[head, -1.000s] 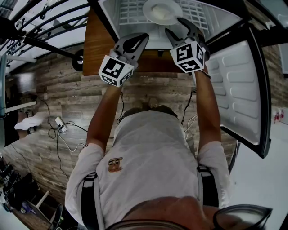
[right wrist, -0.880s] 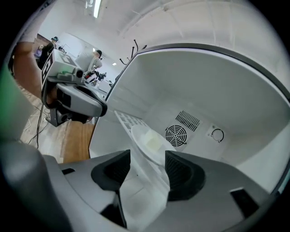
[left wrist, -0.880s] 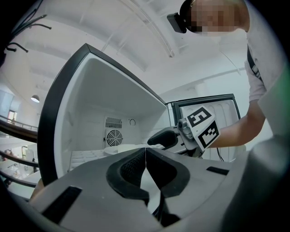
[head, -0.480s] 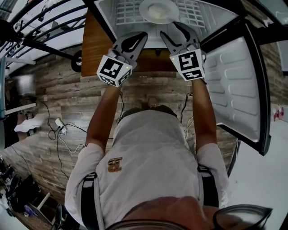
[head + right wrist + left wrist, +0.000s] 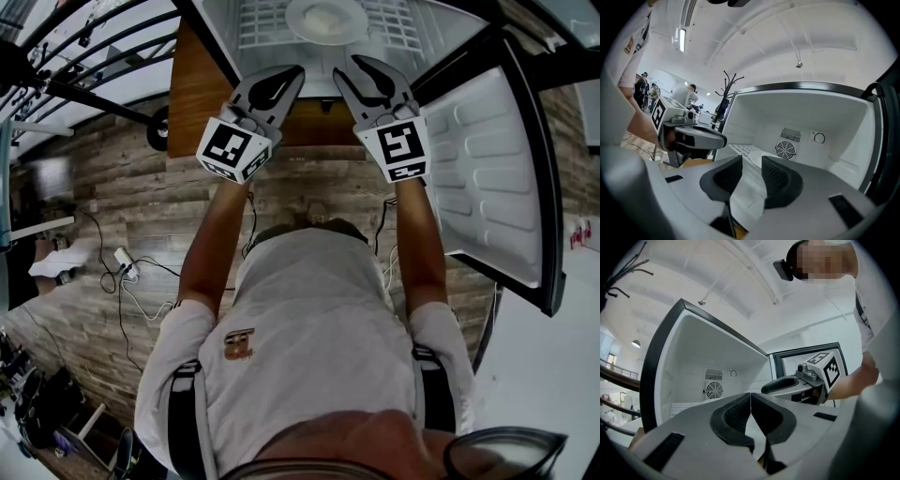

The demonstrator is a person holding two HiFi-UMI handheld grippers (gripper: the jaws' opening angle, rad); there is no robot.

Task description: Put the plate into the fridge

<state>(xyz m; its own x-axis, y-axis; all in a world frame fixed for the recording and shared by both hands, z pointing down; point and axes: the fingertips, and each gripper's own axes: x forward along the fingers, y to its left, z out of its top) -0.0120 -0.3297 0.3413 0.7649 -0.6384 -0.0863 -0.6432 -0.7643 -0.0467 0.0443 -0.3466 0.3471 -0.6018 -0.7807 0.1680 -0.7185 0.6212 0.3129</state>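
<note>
The white plate (image 5: 325, 19) lies on the wire shelf (image 5: 261, 28) inside the open fridge, at the top of the head view. Both grippers hang in front of the fridge opening, apart from the plate and below it. My left gripper (image 5: 292, 75) is shut, its pads touching with nothing between them (image 5: 750, 397). My right gripper (image 5: 349, 67) is closing; a gap still shows between its pads (image 5: 752, 161) and nothing is in it. In the right gripper view the shelf (image 5: 740, 149) and the back wall's fan grille (image 5: 784, 150) show beyond the jaws.
The fridge door (image 5: 487, 169) stands swung open at the right, close to my right arm. A brown wooden cabinet side (image 5: 202, 94) borders the fridge on the left. Cables and a power strip (image 5: 122, 262) lie on the wooden floor to the left.
Both grippers have drawn back from the plate, which stays on the shelf. The right gripper's jaws have narrowed. The left gripper remains shut.
</note>
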